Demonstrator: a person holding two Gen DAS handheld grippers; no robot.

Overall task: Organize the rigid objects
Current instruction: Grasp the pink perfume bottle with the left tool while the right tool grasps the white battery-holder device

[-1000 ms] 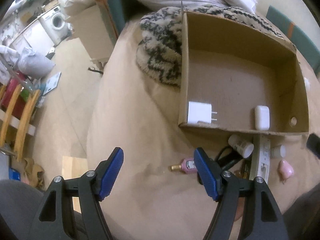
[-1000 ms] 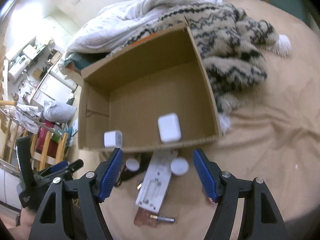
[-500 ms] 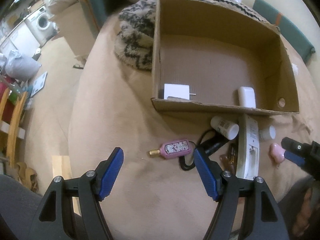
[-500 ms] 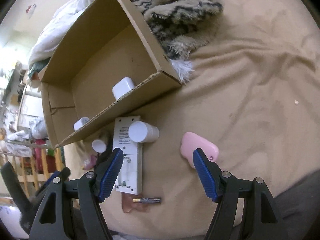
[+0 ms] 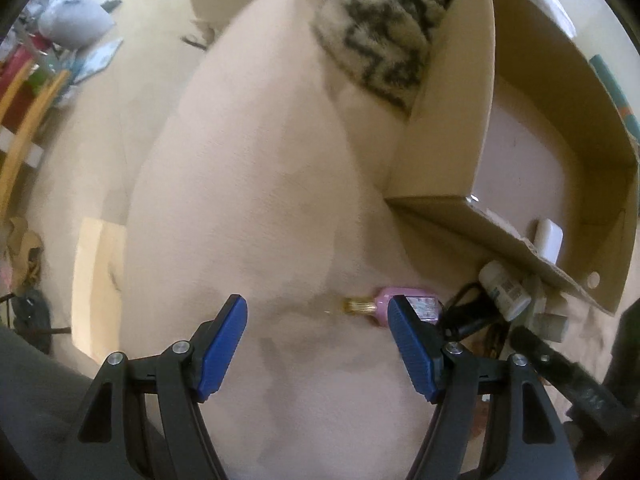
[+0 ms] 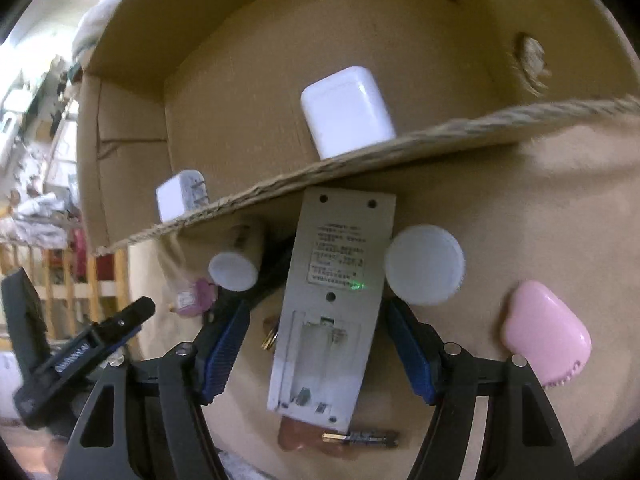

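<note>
Right wrist view: cardboard box holds two white items, earbud case and charger. Outside on the bed: remote, bottles, pink case. Right tool has just been closing, straddling the remote, not yet clamped. Left tool apart, empty. Most sorting remains.

The right tool hangs over a white remote lying face down, its battery bay open, on the tan bed cover. Its blue jaws have just been closing and straddle the remote without touching it. A white round cap sits just right of the remote, a pink heart-shaped case further right. Left lie a white bottle and a small pink bottle. Beyond is a cardboard box holding a white earbud case and a white charger. The left tool shows at the left edge.
</note>
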